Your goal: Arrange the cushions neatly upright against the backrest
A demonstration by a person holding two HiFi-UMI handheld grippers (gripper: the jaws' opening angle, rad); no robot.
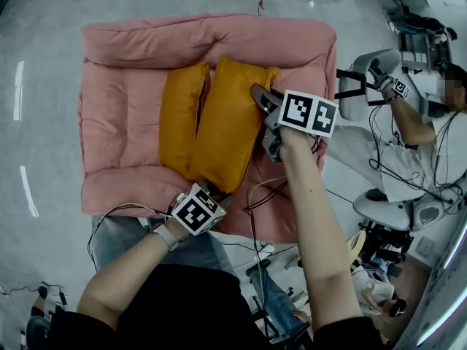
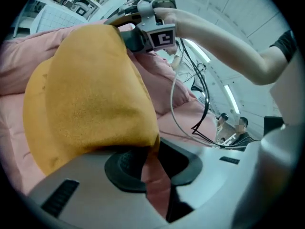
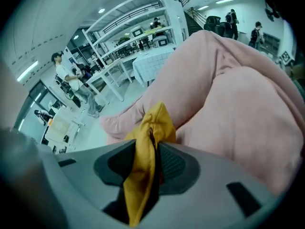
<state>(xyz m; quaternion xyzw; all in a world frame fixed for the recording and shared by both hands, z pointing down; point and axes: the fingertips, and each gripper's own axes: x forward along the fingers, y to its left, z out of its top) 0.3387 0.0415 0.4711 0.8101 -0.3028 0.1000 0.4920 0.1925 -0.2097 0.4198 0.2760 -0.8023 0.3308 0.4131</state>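
Hiding behind the left tongs (image 1: 217, 195), the bottom tip of the right orange cushion (image 1: 230, 122) cannot be seen from the head view, and this cushion covers one edge of the left orange cushion (image 1: 181, 115) beside it. Both lie in the middle of the pink sofa (image 1: 117, 108), their long way running up and down the frame, tops toward the backrest (image 1: 204, 39) at the top. The left tongs are pinched on the right orange cushion's bottom corner, and the right tongs (image 1: 261, 97) are pinched on its top right corner.
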